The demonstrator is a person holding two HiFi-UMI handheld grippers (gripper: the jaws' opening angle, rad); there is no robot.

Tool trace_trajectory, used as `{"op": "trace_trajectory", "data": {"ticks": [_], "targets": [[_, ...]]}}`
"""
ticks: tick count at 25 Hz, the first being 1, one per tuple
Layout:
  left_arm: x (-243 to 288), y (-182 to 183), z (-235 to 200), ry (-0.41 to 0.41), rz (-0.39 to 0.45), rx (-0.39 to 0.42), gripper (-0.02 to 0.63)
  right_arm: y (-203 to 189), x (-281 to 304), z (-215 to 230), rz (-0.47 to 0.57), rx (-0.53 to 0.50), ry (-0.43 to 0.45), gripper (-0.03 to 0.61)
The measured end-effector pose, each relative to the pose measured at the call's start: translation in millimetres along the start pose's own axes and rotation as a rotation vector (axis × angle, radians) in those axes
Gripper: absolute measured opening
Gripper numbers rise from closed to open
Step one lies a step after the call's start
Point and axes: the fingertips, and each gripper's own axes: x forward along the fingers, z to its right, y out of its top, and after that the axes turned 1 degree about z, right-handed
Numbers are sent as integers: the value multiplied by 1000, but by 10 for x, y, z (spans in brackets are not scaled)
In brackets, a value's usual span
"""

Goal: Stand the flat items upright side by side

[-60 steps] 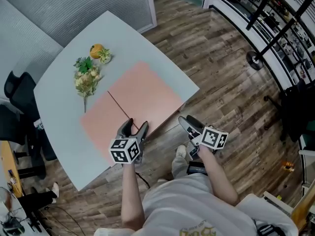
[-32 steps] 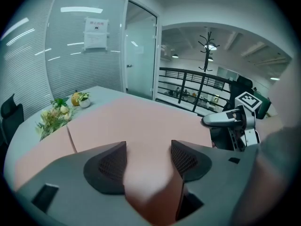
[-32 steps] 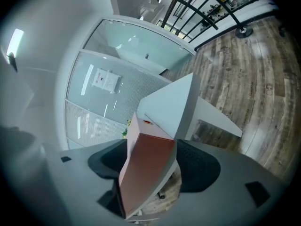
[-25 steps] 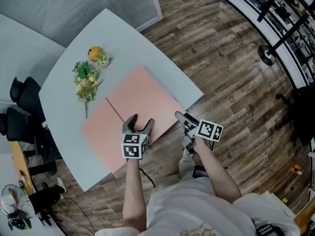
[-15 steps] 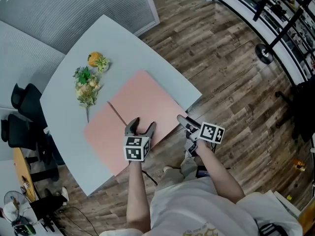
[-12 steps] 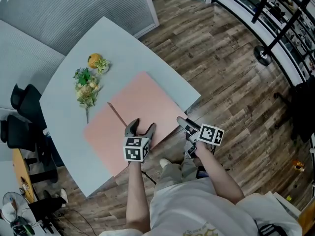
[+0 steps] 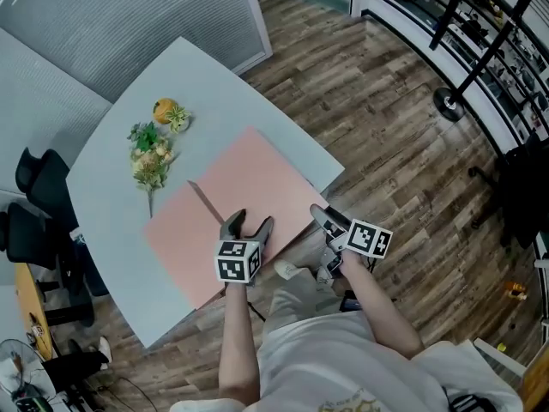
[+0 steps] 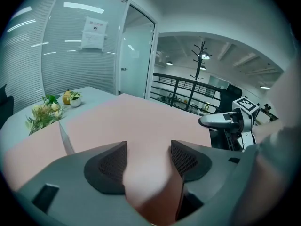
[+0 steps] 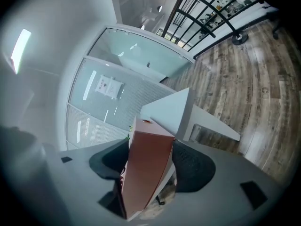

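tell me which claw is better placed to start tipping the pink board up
Right. The right claw has the edge of the pink board between its jaws, which have just been closing. The left claw hovers open above the board's flat top, with nothing to pinch.

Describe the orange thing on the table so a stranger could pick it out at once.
Start at the pale blue table and go to its far end, beyond the pink sheets, where a bunch of flowers lies. Just past the flower heads sits a small round orange object, beside a tiny green plant; it is the only orange thing there.
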Motion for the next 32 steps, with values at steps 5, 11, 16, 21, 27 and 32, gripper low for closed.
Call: {"op": "trace_trajectory", "data": {"ticks": [5,11,16,21,27,32], "targets": [[-53,18,41,-20,15,-21,288,31,-81,-106,17,-49,-10,304],[-137,42,53,-37,45,-59,288,61,-136,-289,42,-131,-10,304],[-188,41,55,-48,63,-88,288,70,-166,-413,62,-198,-7,304],[-231,51,65,-63,77,-119,288,90,-196,-566,82,-260,2,304],[-288,94,83,-86,100,-161,288,129,-229,-750,100,-351,3,304],[-314,108,116,-98,113,-179,288,126,-256,-828,111,-400,4,304]]}}
